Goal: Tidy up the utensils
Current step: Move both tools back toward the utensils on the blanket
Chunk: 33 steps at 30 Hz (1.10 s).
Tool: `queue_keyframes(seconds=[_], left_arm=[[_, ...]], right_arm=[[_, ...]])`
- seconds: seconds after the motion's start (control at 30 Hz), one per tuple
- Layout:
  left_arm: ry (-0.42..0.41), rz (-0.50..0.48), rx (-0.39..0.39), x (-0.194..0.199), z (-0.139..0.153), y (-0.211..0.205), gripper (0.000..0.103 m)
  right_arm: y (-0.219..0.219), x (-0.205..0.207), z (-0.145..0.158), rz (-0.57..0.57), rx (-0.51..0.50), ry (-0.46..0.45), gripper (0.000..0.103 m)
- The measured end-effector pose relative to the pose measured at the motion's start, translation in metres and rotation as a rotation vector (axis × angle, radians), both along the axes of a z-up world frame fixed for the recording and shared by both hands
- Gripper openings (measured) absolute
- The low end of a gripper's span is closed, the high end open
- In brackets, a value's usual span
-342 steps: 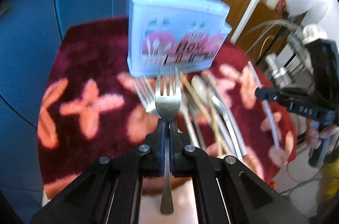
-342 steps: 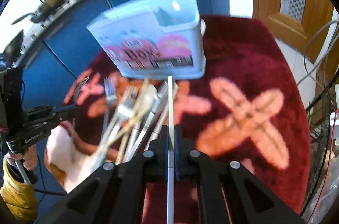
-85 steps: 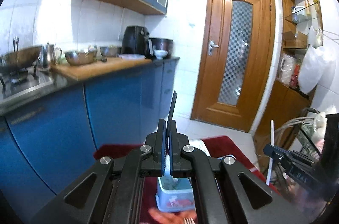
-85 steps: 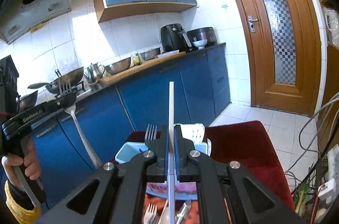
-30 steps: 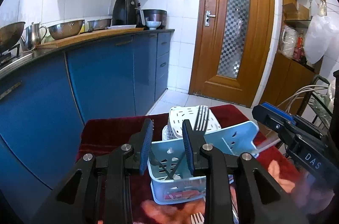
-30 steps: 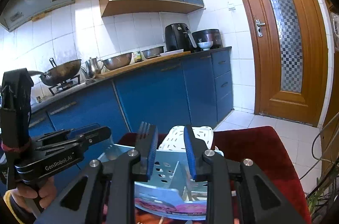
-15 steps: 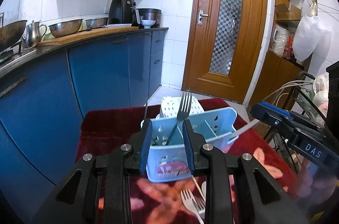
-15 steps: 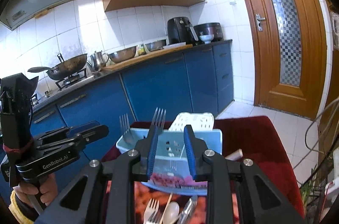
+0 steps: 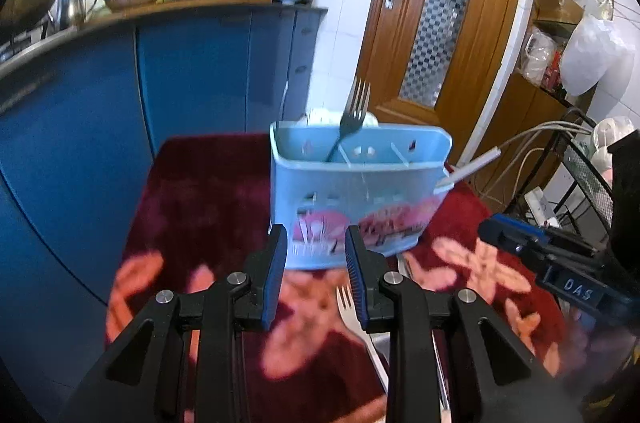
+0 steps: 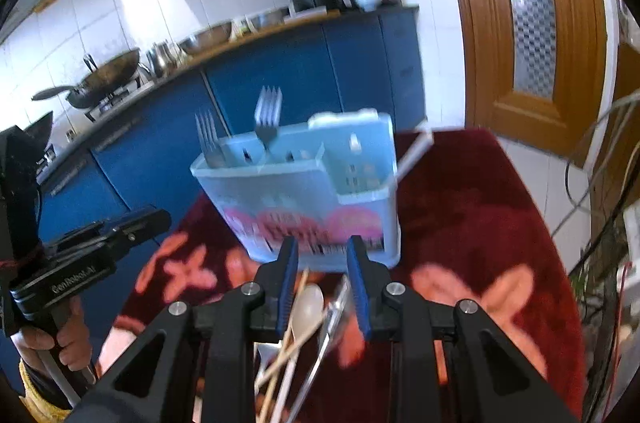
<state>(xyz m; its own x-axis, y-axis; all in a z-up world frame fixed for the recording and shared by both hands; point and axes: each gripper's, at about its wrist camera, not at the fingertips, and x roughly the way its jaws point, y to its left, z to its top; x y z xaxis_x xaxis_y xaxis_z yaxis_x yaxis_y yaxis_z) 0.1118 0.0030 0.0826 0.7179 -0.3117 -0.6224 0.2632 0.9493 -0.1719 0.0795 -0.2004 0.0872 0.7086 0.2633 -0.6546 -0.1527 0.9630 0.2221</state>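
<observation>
A light blue utensil holder (image 9: pixel 356 191) stands on the red flowered cloth (image 9: pixel 208 207); it also shows in the right wrist view (image 10: pixel 304 199). A fork (image 9: pixel 352 119) stands in its left compartment, and two forks (image 10: pixel 266 123) show in the right wrist view. A white chopstick (image 9: pixel 472 167) leans out of its right end. My left gripper (image 9: pixel 316 275) is open and empty in front of the holder. My right gripper (image 10: pixel 322 277) is open and empty above loose utensils (image 10: pixel 308 319): a spoon, chopsticks, a knife. A loose fork (image 9: pixel 352 311) lies below the left gripper.
Blue kitchen cabinets (image 9: pixel 192 75) stand behind the table, a wooden door (image 9: pixel 444 19) at the right. Cables and a wire rack (image 9: pixel 580 175) are off the table's right side. The other gripper shows at each view's edge (image 9: pixel 560 263) (image 10: pixel 88 255).
Both grippers let go of the fork and the chopstick into the holder, opened, and have now dropped lower and tilted down toward the loose utensils on the cloth.
</observation>
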Motion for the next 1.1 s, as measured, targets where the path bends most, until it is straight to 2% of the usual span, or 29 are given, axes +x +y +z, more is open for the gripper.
queue_keyframes(seconds=[0.2,0.4,0.83,1.03,1.1], left_arm=[[0.078,0.005,0.000,-0.001,-0.024,-0.001,0.030],[0.139,0.015,0.001,0.000,-0.043,0.002,0.030],[0.216,0.034,-0.002,0.003,-0.066,0.007,0.030],[0.242,0.030,-0.011,0.005,-0.074,0.007,0.030],[0.249,0.025,-0.011,0.005,-0.076,0.005,0.030]], right_arm=[[0.005,0.000,-0.035,0.017,-0.020,0.125,0.028],[0.010,0.002,-0.055,0.036,-0.018,0.203,0.028],[0.023,0.012,-0.082,0.043,-0.049,0.313,0.028],[0.028,0.016,-0.088,0.043,-0.061,0.310,0.028],[0.027,0.016,-0.089,0.039,-0.066,0.301,0.023]])
